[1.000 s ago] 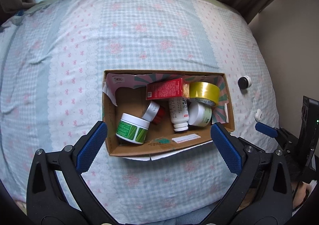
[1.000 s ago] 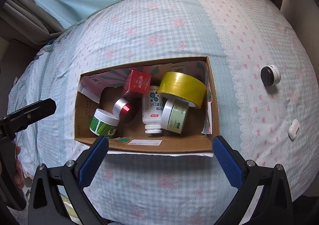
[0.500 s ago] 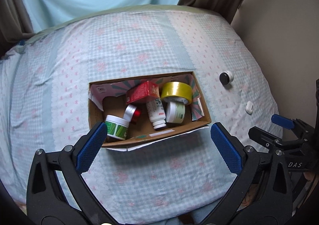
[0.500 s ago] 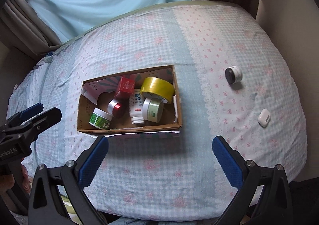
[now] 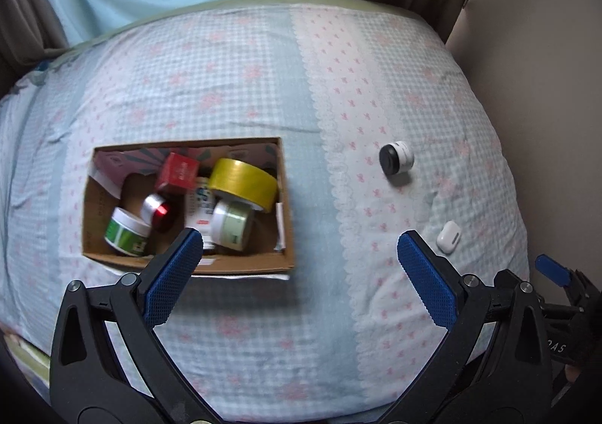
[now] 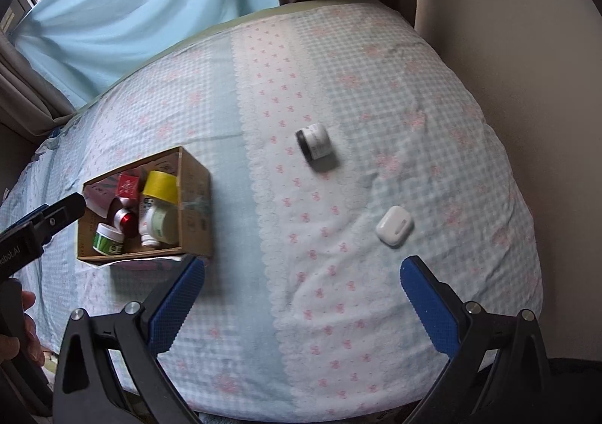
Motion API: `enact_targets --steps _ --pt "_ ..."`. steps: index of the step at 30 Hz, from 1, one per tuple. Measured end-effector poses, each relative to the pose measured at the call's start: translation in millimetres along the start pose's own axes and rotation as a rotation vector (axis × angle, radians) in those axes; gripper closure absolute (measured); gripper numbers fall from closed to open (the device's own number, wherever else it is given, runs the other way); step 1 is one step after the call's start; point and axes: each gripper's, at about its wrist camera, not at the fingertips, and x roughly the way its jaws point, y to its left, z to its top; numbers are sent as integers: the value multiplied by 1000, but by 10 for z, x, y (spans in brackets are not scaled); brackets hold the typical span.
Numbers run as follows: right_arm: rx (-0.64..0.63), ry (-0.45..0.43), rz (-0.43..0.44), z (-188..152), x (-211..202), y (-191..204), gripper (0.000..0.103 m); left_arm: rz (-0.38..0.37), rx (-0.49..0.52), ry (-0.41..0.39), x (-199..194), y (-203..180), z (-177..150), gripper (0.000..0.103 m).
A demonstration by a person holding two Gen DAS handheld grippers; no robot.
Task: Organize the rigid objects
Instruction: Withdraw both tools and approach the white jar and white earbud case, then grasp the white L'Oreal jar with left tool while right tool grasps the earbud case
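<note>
Both grippers swung right; cardboard box (image 5: 240,268) holds tape roll (image 5: 242,183), jars.

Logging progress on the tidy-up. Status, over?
Left gripper open, empty. Right gripper open, empty. Small jar and earbud case outside cardboard box, on bedspread. Nothing in the way.

The left view's near blue finger (image 5: 173,273) covers the front of the box (image 5: 240,266) and the cap end of the white bottle (image 5: 199,205). The tape (image 5: 242,183) hides part of that bottle and the pale jar (image 5: 231,224). Labels on all 3 jars are too blurred to read. In the right view the left gripper (image 6: 37,232) is cut off by the picture's edge.
</note>
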Motion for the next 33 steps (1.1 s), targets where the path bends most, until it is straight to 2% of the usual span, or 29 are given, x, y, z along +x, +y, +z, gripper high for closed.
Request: enact_targets --steps 5,14,17,21,30,33 --pt "81 28 -1 56 229 -517 0 -38 -50 66 435 -480 94 0" --pt "275 61 -37 83 802 -993 0 -10 26 157 1321 -1168 384 0" --pt "344 82 -60 107 1042 -1076 0 -10 20 158 1570 -1274 486 1" --pt "443 103 -108 121 1329 -1149 9 -3 21 179 1932 -1402 635 2" --pt "609 142 -135 96 1879 -1195 10 2 -29 256 2648 -1498 815 9" --pt "642 189 -131 87 2070 -1218 21 12 -28 281 2810 -1514 805 13"
